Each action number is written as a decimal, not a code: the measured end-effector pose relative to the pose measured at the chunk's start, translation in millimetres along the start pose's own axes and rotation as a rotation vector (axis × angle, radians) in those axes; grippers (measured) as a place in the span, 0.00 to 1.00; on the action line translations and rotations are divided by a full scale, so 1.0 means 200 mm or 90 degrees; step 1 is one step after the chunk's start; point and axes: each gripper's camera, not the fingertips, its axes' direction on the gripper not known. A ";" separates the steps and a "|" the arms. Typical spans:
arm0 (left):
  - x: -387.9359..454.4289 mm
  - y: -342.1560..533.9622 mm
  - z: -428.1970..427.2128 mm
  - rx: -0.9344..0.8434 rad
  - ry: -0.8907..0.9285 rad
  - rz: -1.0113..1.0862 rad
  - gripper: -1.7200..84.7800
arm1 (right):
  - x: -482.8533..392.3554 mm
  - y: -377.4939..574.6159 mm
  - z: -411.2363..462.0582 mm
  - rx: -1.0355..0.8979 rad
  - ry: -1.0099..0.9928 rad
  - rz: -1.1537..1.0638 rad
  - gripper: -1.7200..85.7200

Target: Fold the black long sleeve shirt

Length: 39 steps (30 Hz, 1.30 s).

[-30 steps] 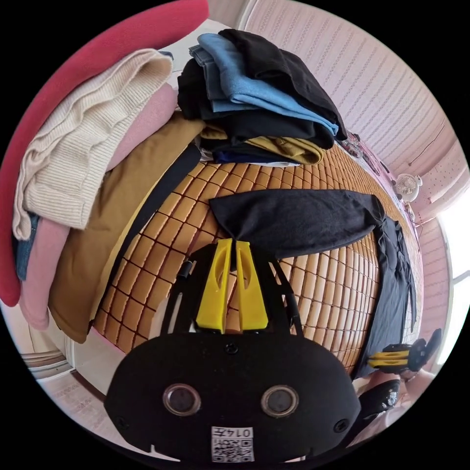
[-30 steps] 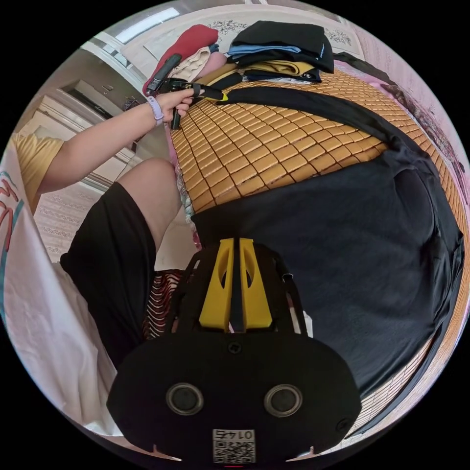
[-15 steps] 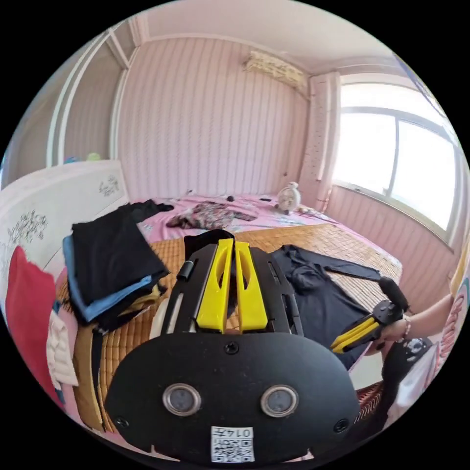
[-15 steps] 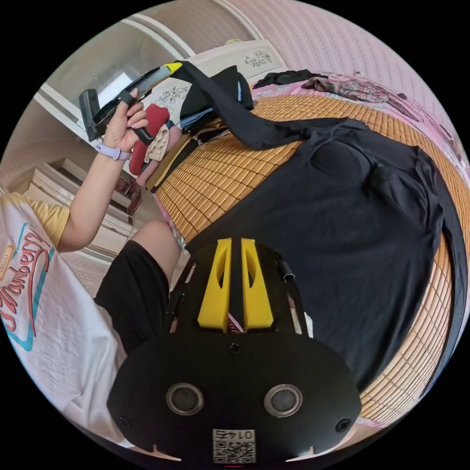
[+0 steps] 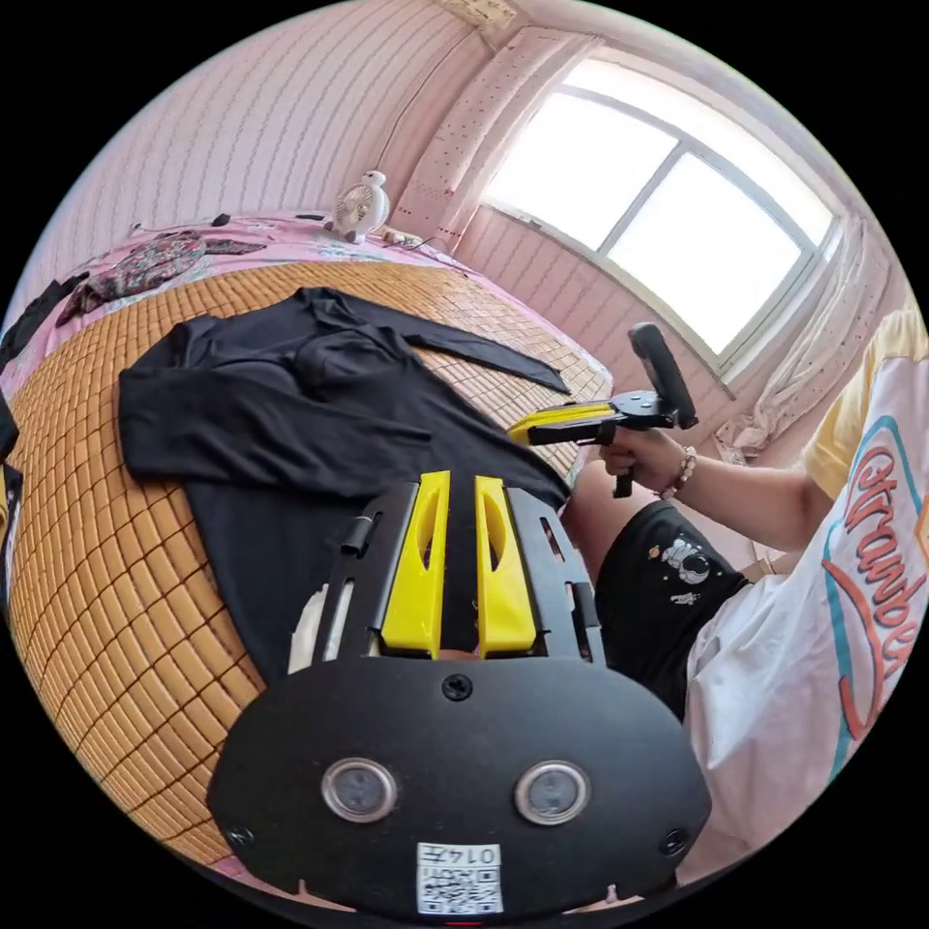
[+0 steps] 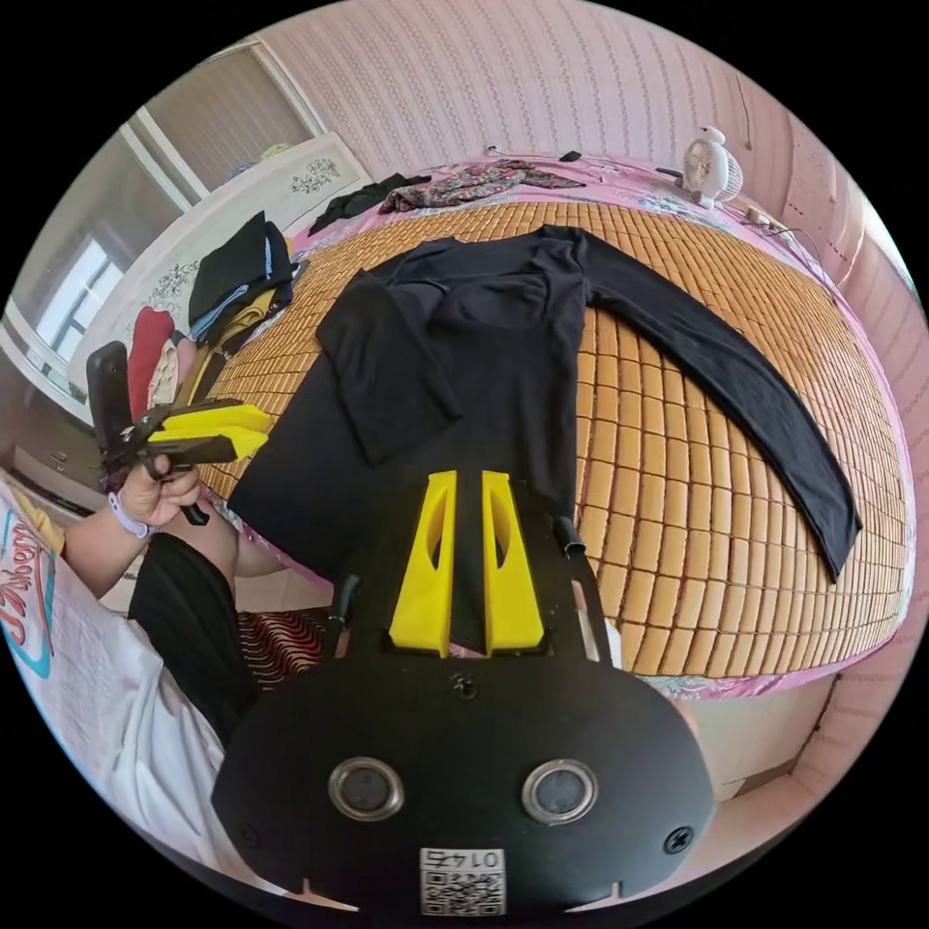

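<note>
A: Item one, the black long sleeve shirt (image 6: 503,329)?
B: Spread flat on the woven bamboo mat (image 6: 697,484) covering the bed. One sleeve (image 6: 387,373) is folded across the body; the other sleeve (image 6: 735,387) lies stretched out over the mat.
A: Left gripper (image 5: 452,489)?
B: Jaws parted by a narrow gap, gripping nothing, poised above the shirt's lower body (image 5: 271,542).
A: Right gripper (image 6: 469,484)?
B: Likewise a narrow gap, nothing between the jaws, held over the hem. In the left gripper view it sits in the person's hand (image 5: 644,460), off the cloth.
A: Other stock?
B: A pile of folded clothes (image 6: 227,290) by the headboard; a small fan (image 6: 711,164) at the far edge.
</note>
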 end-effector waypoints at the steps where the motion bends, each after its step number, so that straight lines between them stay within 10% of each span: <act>1: -0.03 0.02 0.02 -0.013 -0.020 -0.014 0.08 | -0.07 -0.03 0.04 0.000 -0.014 -0.024 0.09; 15: -0.23 0.20 0.30 -0.088 -0.095 -0.136 0.07 | -0.48 -0.24 0.18 -0.090 0.002 -0.241 0.02; 23: -0.32 0.10 0.15 -0.010 -0.122 -0.129 0.09 | -0.36 -0.25 -0.72 0.314 -0.001 -0.132 0.02; 32: -0.67 -0.17 0.22 -0.018 -0.236 -0.093 0.09 | -0.12 0.05 -0.31 0.029 0.100 0.014 0.02; 39: -0.93 -0.54 0.43 -0.060 -0.312 -0.061 0.10 | -0.19 -0.04 -0.42 0.047 0.141 -0.025 0.02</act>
